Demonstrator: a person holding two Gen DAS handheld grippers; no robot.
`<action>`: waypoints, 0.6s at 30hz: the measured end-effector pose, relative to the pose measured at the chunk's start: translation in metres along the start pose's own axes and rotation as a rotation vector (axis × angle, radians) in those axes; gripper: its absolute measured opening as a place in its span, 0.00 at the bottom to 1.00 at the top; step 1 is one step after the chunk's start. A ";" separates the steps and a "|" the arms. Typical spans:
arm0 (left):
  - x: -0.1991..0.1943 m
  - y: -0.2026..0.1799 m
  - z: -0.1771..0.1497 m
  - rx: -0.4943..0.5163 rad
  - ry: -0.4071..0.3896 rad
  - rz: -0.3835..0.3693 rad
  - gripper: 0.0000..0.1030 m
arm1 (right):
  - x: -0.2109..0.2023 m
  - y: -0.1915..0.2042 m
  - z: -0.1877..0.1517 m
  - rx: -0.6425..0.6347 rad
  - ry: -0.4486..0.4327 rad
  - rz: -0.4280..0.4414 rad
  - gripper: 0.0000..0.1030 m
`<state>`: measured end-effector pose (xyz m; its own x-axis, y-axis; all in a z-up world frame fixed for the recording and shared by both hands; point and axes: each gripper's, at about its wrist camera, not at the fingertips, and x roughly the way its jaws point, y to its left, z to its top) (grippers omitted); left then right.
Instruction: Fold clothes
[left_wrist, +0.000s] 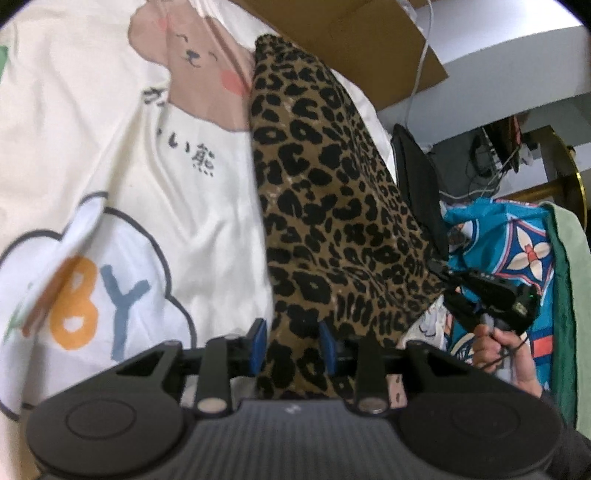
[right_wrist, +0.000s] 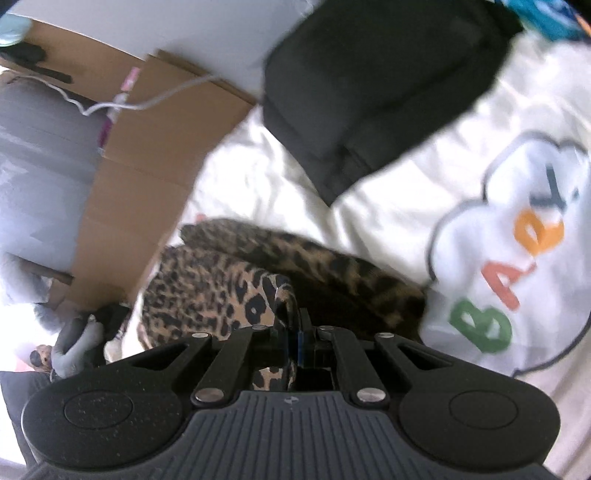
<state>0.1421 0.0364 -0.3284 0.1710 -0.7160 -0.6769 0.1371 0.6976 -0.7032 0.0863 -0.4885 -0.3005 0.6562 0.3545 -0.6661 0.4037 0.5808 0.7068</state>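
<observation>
A leopard-print garment (left_wrist: 325, 206) lies stretched along a white bedsheet (left_wrist: 110, 147) printed with a bear and the letters "BABY". My left gripper (left_wrist: 293, 345) has its blue pads on either side of the garment's near end, a wide fold of cloth between them. In the left wrist view the right gripper (left_wrist: 439, 269) grips the garment's right edge, held by a hand. In the right wrist view my right gripper (right_wrist: 293, 328) is shut on a corner of the leopard garment (right_wrist: 221, 280), which bunches in front of it.
A black bag (right_wrist: 369, 85) lies on the sheet beyond the garment. A cardboard box (right_wrist: 147, 155) with a white cable stands at the bed's edge. Blue patterned cloth (left_wrist: 517, 251) and green cloth (left_wrist: 569, 295) lie at the right.
</observation>
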 end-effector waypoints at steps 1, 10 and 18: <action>0.003 -0.001 0.001 0.000 0.008 0.002 0.37 | 0.003 -0.004 -0.002 0.007 0.006 -0.002 0.02; 0.025 -0.012 -0.009 -0.009 0.097 0.018 0.53 | 0.008 -0.014 -0.008 0.016 0.017 0.004 0.02; 0.026 -0.001 -0.021 -0.161 0.160 -0.103 0.51 | 0.005 -0.017 -0.008 0.022 0.017 0.034 0.02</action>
<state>0.1256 0.0162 -0.3496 0.0058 -0.7873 -0.6166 -0.0133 0.6165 -0.7873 0.0777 -0.4910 -0.3179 0.6586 0.3863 -0.6458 0.3958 0.5520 0.7339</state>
